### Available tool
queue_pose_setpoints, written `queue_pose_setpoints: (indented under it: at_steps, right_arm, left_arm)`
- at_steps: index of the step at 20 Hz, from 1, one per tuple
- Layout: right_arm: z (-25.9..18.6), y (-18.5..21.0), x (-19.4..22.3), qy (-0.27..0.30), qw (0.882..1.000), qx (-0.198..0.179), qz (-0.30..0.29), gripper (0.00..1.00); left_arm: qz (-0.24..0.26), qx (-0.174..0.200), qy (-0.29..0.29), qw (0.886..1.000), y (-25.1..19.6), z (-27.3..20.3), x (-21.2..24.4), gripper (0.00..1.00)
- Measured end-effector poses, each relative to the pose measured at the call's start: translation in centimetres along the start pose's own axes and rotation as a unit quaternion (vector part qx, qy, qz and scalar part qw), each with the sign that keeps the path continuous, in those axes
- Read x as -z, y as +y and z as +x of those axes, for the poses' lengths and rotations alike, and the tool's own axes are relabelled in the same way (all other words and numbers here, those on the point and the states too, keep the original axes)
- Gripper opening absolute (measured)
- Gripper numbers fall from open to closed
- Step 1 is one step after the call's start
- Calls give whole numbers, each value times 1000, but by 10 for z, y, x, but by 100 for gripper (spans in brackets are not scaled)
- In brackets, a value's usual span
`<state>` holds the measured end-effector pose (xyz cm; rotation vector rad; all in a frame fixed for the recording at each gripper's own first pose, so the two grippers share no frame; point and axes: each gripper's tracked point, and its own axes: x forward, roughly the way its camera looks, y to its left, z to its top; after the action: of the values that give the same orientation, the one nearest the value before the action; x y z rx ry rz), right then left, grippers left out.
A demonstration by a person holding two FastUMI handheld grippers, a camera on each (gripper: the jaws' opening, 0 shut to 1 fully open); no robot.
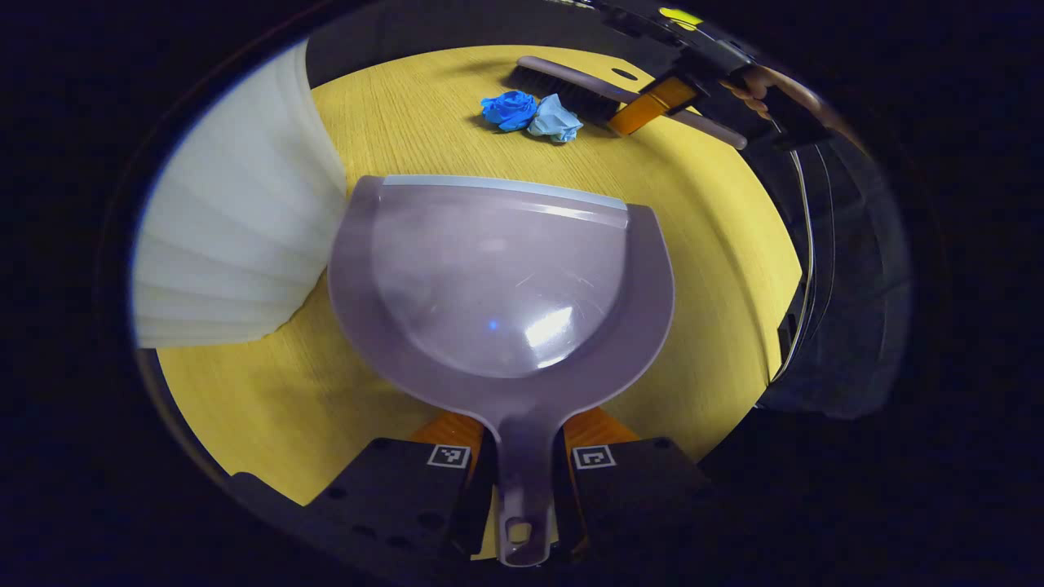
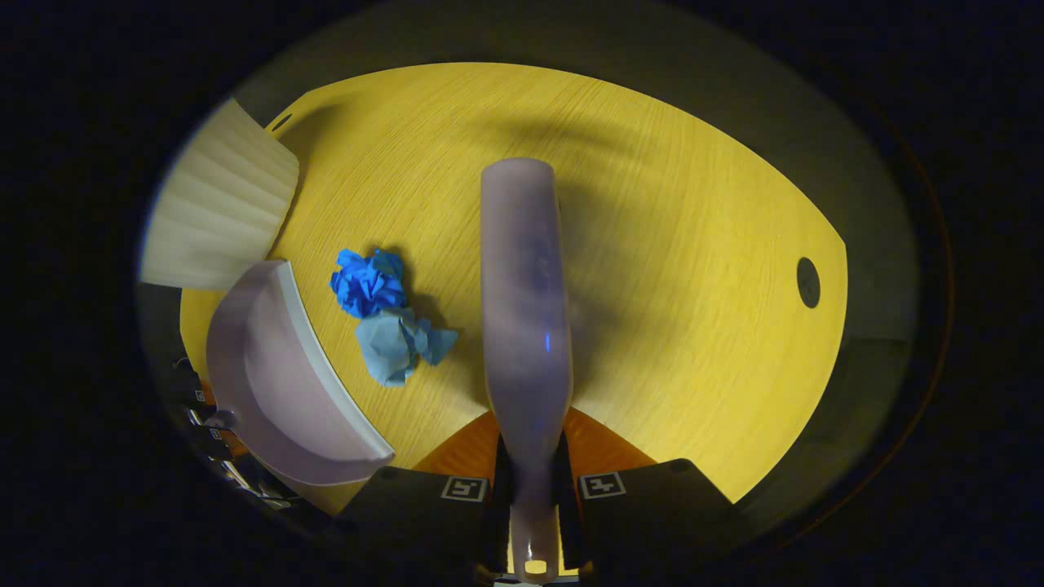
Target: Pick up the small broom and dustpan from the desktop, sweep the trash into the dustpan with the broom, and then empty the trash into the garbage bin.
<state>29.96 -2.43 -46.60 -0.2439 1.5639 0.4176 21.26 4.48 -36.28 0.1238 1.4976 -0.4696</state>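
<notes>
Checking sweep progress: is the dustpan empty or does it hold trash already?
Empty. The dustpan pan is bare in the left gripper view, and both blue paper wads lie on the desktop beyond its lip.

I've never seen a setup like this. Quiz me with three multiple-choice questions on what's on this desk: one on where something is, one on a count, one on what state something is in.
1. Where do the crumpled paper balls lie?
A. Inside the dustpan
B. On the desktop between dustpan and broom
C. In the bin

2. How many paper balls are there?
A. One
B. Two
C. Four

3. What state is the dustpan in?
A. Empty, handle clamped in the left gripper
B. Full of trash
C. Lying free on the desktop

Answers: 1 B, they sit on the bare desktop between the dustpan and the broom. 2 B, one dark blue, one pale blue. 3 A, its bowl is bare and the jaws press on its handle.
</notes>
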Motion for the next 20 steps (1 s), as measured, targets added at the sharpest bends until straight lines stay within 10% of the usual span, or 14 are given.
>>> queue_pose_setpoints:
  at_steps: [10, 16, 20]
  right_arm:
    - [-17, 72, 47, 62, 975, -75, -198, 27]
    - [-26, 89, 57, 67, 971, -142, -179, 27]
    - [-26, 78, 54, 51, 984, -120, -125, 27]
  left_arm:
    - [52, -14, 12, 998, 22, -2, -10, 29]
    - [63, -13, -11, 998, 20, -2, -1, 29]
    - [25, 15, -41, 999, 6, -9, 10, 29]
